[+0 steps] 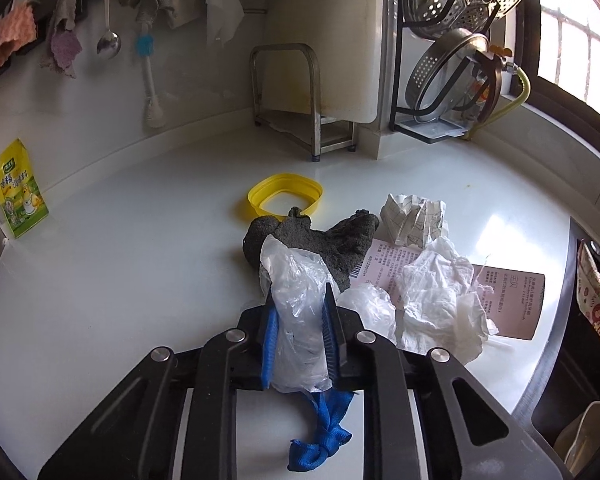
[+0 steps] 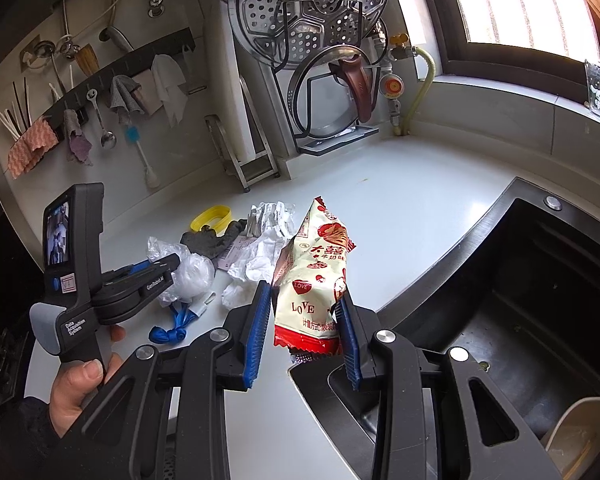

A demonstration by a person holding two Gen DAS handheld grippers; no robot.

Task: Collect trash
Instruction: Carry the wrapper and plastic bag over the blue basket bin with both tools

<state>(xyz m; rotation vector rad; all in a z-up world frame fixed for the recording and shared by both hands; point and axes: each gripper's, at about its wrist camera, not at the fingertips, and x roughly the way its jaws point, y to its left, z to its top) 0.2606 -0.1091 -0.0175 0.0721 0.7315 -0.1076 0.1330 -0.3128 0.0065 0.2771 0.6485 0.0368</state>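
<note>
Nearest the left wrist camera, the left gripper (image 1: 298,300) has its jaws clenched on a clear plastic bag (image 1: 296,300); the crumpled film fills the gap between the blue pads and bulges out beyond the tips, hiding the fingertips and whatever lies directly under them. Below the jaws, a knotted blue cloth strip (image 1: 320,436) hangs or lies on the white counter (image 1: 120,260); its upper end vanishes behind the bag, so where it attaches cannot be told. Just right of the jaws sits a second wad of clear plastic (image 1: 368,308), and beyond that a crumpled white tissue (image 1: 440,300) covering part of a pink printed slip (image 1: 512,300). Straight ahead of the tips lies a dark grey glove (image 1: 324,244), its near edge covered by the bag. Farther on stand a yellow plastic ring (image 1: 286,196) and, to the right, a crushed paper cup (image 1: 414,218).

In the right wrist view, the right gripper (image 2: 304,312) grasps a red-and-cream snack wrapper (image 2: 316,280), which stands up between the pads above the counter's edge; its lower end hides part of the right finger. Right of the jaws opens the dark sink (image 2: 520,280), cut off by the frame. Left of the jaws, a hand (image 2: 76,384) holds the left gripper's handle, its jaws buried in plastic.
</note>
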